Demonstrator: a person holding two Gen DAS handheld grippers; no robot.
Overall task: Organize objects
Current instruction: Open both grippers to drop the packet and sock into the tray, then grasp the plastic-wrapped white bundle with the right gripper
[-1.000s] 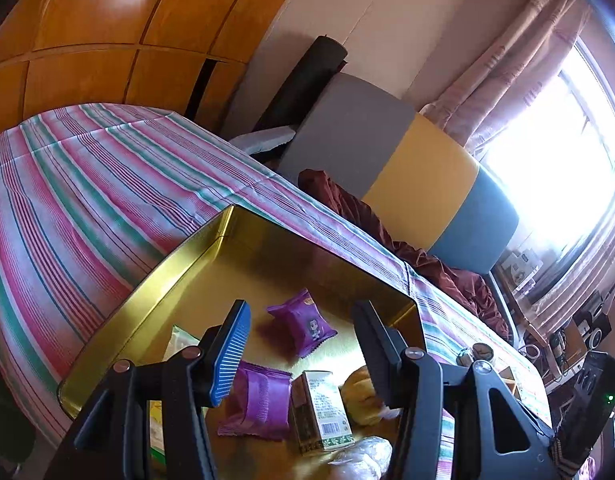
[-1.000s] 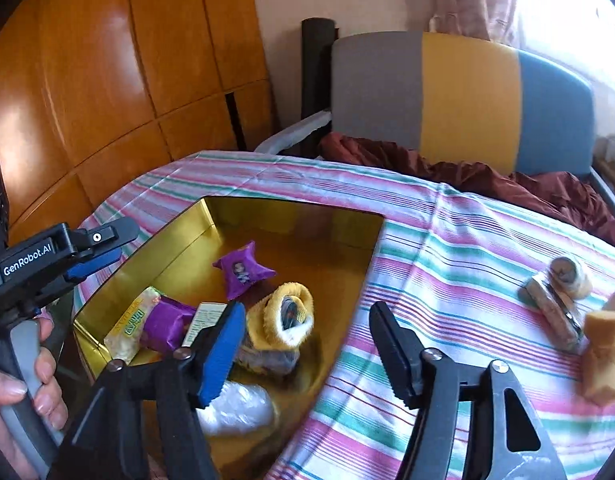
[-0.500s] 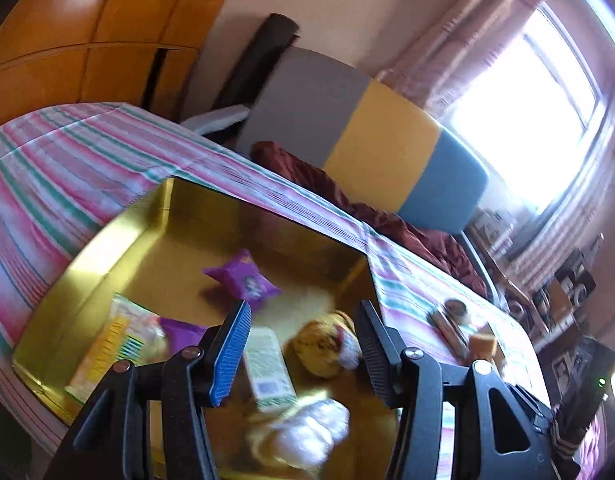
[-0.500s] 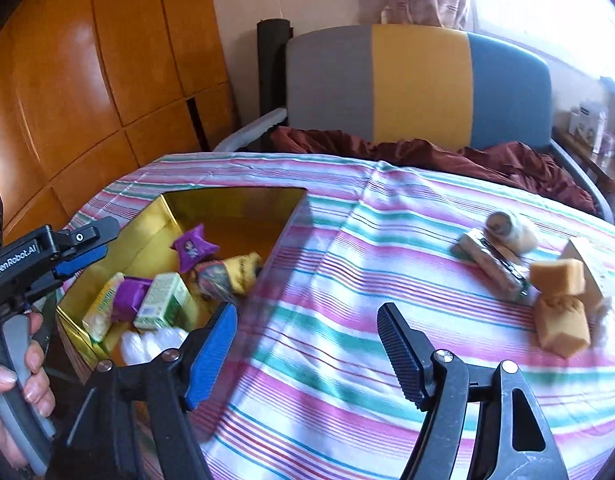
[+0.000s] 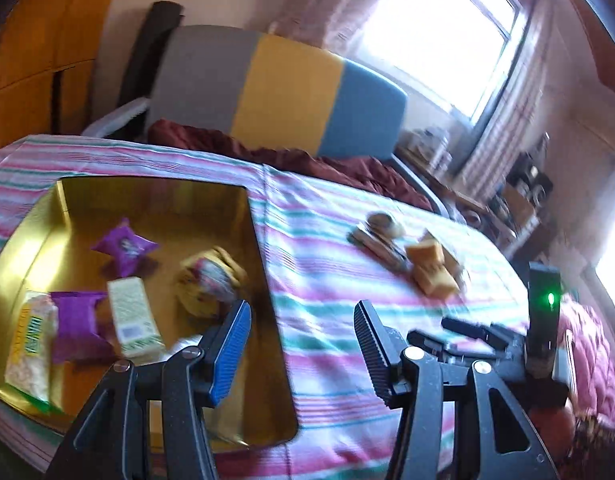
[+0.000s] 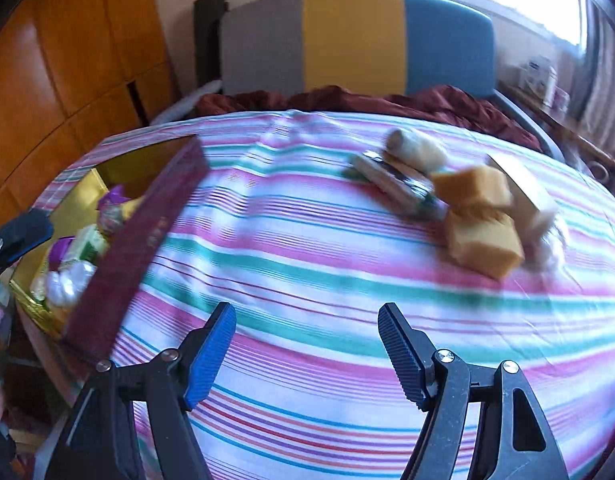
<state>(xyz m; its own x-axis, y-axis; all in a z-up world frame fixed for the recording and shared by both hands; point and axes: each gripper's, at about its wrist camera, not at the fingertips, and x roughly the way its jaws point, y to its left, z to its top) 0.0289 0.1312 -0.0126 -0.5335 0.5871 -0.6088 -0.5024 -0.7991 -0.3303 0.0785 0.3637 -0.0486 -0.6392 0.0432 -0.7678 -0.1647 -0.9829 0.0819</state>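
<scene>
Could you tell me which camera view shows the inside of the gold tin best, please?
The left wrist view: it looks down into the gold tin, showing its floor and snacks. The right wrist view catches it edge-on at far left, its dark red side wall hiding most of the inside.

Gold tin point(image 5: 39, 216) holds purple packets point(image 5: 123, 246) at nine o'clock; pink-and-green striped cloth point(image 6: 307, 264) carries tan blocks point(image 6: 481, 236).

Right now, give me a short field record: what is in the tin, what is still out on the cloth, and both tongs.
tin: gold tin on striped cloth
in tin: purple packets, green-white carton, other wrapped snacks
still out: sponge cakes, long flat packet, wrapped roll
left tongs: open, empty
right tongs: open, empty, over bare cloth
</scene>
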